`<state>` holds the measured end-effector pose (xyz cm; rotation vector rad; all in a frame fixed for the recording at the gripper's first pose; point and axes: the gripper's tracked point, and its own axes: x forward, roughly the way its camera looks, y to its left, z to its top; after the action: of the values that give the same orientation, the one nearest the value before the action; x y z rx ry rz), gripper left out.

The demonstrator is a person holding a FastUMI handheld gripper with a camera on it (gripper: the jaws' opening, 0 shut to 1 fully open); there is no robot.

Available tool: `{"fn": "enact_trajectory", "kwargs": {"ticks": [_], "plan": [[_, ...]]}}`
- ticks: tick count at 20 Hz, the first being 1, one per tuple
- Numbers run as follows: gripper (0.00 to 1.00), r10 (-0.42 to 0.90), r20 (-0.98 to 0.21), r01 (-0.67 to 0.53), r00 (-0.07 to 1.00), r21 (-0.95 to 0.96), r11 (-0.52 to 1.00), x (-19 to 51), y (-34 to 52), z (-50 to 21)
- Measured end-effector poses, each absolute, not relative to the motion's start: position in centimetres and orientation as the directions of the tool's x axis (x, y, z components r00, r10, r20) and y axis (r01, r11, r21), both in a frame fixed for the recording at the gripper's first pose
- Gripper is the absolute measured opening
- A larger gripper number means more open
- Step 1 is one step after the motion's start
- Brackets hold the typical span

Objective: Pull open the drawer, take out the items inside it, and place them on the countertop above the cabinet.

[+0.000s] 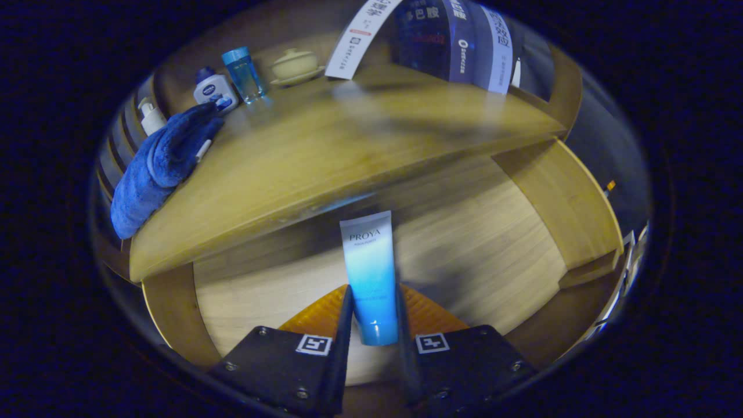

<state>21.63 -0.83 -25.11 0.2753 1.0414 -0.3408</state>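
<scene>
The gripper (371, 310) clamps both fingers on a blue tube (369, 273) at lower centre, above the open drawer (476, 244). On the countertop (325, 151), upper left, lie a blue towel (159, 165) and small bottles (229, 81).

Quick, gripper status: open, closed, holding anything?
Gripper: closed on the blue tube, both fingers pressing its lower end, above the open drawer.

Blue-white tube (370, 273) gripped cap-down over the open drawer (464, 244).
</scene>
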Motion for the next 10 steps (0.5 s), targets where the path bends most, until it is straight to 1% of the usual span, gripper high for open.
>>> {"fn": "enact_trajectory", "kwargs": {"ticks": [3, 7, 10], "plan": [[0.38, -0.215, -0.875, 0.395, 0.433, -0.030, 0.918, 20.1, -1.5, -23.8], [0.38, -0.237, -0.839, 0.405, 0.489, -0.022, 0.914, 19.8, -1.3, -21.2], [0.38, -0.284, -0.818, 0.421, 0.500, -0.057, 0.905, 18.8, -2.0, -18.9]]}}
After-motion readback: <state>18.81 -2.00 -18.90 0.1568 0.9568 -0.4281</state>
